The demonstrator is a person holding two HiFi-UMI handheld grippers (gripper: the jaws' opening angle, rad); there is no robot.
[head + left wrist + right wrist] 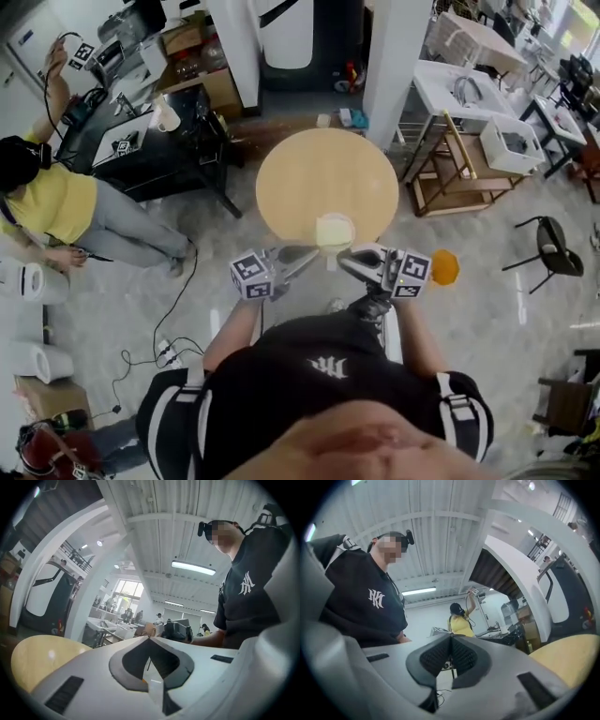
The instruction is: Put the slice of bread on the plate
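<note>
In the head view a pale slice of bread (335,228) lies on a small white plate (335,244) at the near edge of the round wooden table (309,178). Both grippers are held up near my chest, on this side of the plate, pointing at each other. My left gripper (312,255) is shut with nothing in it; in the left gripper view its pads meet (149,644) with nothing between them. My right gripper (343,259) is also shut and empty, its ridged pads closed together (451,654).
A person in a yellow top (56,206) sits at the left by a black desk (159,141). A wooden rack (459,173) and a black chair (548,246) stand at the right. An orange round thing (444,267) and cables (159,349) lie on the floor.
</note>
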